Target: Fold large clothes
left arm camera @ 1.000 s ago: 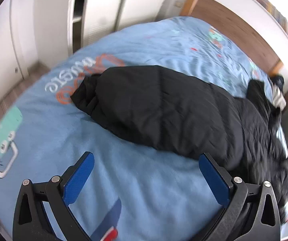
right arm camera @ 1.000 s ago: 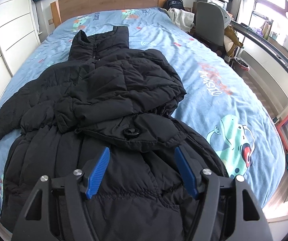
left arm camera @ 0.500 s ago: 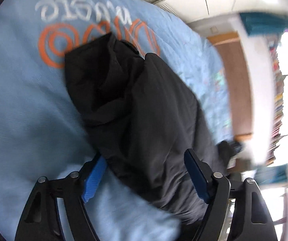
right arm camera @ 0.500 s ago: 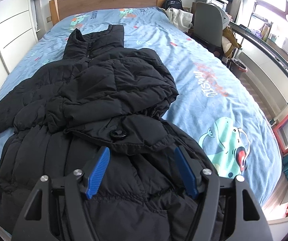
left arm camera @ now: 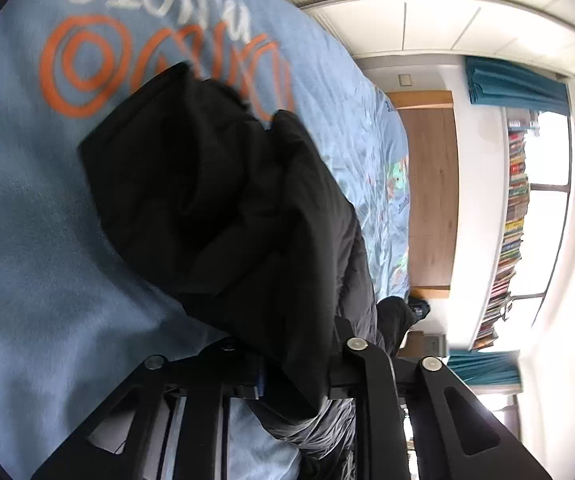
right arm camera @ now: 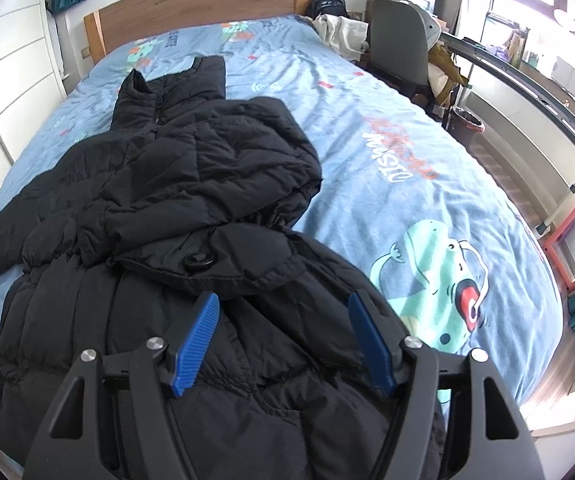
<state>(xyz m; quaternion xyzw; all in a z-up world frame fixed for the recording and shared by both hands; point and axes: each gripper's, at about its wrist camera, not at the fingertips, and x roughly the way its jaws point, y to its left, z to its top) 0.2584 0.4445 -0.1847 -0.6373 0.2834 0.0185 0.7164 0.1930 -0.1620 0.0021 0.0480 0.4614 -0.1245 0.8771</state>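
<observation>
A large black puffer coat (right arm camera: 175, 184) lies lengthwise on the blue printed bedspread (right arm camera: 387, 128), collar toward the headboard, its right sleeve folded across the chest. My right gripper (right arm camera: 283, 340) is open and empty, hovering over the coat's lower part. In the left wrist view my left gripper (left arm camera: 295, 364) is shut on the coat's left sleeve (left arm camera: 223, 208); the black fabric bunches between the jaws and hides the blue pads. That view is rolled sideways.
A wooden headboard (right arm camera: 199, 4) stands at the far end. A grey chair (right arm camera: 403, 44) with clothes and a desk stand to the right of the bed. White wardrobe doors (right arm camera: 3, 72) stand on the left. Bookshelves (left arm camera: 515, 216) line a wall.
My left gripper dropped onto the sleeve, rolled sideways and closed on it. My right gripper stayed open and drifted slightly over the coat.
</observation>
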